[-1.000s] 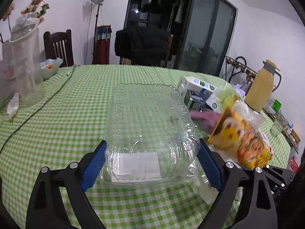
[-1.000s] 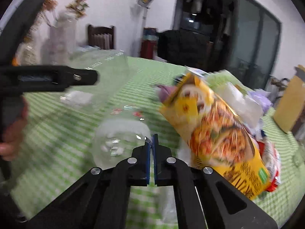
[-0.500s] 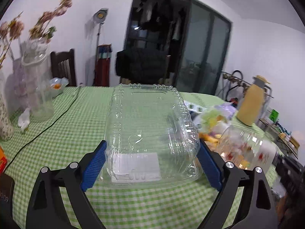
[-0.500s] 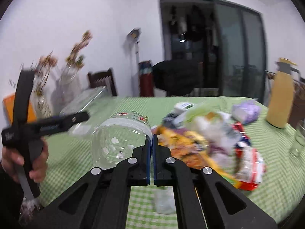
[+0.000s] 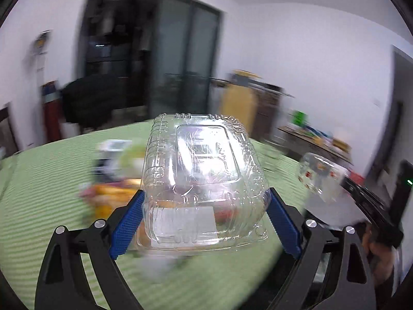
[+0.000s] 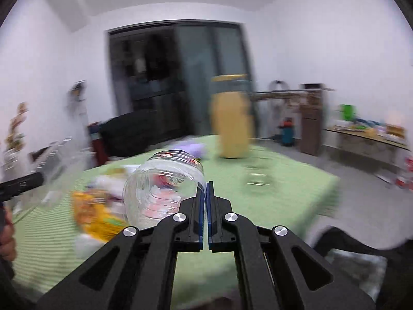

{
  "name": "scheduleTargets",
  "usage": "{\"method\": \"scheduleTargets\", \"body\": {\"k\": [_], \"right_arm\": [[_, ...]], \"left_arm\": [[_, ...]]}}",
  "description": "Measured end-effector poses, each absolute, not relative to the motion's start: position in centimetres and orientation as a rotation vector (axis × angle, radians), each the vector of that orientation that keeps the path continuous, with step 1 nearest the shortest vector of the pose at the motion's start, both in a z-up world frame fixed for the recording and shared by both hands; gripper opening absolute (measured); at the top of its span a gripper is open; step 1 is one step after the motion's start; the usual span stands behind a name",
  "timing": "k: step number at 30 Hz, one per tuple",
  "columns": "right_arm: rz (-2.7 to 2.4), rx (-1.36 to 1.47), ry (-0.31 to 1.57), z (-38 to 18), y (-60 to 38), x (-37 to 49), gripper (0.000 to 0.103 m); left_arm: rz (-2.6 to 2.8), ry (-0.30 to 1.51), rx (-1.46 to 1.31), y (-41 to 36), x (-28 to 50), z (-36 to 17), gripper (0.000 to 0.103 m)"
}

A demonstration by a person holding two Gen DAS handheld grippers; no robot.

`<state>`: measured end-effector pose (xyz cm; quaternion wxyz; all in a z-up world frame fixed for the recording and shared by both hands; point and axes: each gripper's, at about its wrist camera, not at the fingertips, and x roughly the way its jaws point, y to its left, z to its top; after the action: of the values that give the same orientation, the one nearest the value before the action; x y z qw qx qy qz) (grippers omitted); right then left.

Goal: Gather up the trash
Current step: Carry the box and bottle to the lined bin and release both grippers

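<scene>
My left gripper [image 5: 204,222] is shut on a clear plastic clamshell box [image 5: 204,180] and holds it above the green checked table [image 5: 51,180]. My right gripper [image 6: 206,201] is shut on the rim of a clear plastic jar [image 6: 162,188], which lies on its side in the air; the jar also shows in the left wrist view [image 5: 320,178]. A pile of trash stays on the table, with a yellow snack bag [image 6: 95,214] and white wrappers, blurred in both views.
A yellow thermos jug [image 6: 232,126] stands at the table's far side, with a drinking glass [image 6: 258,178] near it. A dark sliding door [image 6: 178,82] is behind. A side table with clutter [image 6: 366,134] stands at the right wall.
Both grippers have swung to the right with their loads held. The vase and chair left the views; the thermos and the room's right side came in.
</scene>
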<state>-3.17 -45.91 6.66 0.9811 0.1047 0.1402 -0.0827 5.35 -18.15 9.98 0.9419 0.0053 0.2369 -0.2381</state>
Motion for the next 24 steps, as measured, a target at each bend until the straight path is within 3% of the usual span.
{"method": "scheduleTargets", "body": {"k": [8, 14, 24], "right_arm": [[-0.49, 0.268, 0.38, 2.0, -58.4, -11.4, 0.002], [-0.58, 0.315, 0.546, -3.6, -63.2, -12.9, 0.002], [-0.612, 0.379, 1.027, -15.8, -65.1, -11.5, 0.002]], "left_arm": [[-0.794, 0.589, 0.14, -35.1, 3.0, 6.8, 0.088], [-0.93, 0.698, 0.203, -43.5, 1.7, 3.3, 0.088], [-0.994, 1.116, 0.421, -56.5, 2.0, -11.5, 0.089]]}}
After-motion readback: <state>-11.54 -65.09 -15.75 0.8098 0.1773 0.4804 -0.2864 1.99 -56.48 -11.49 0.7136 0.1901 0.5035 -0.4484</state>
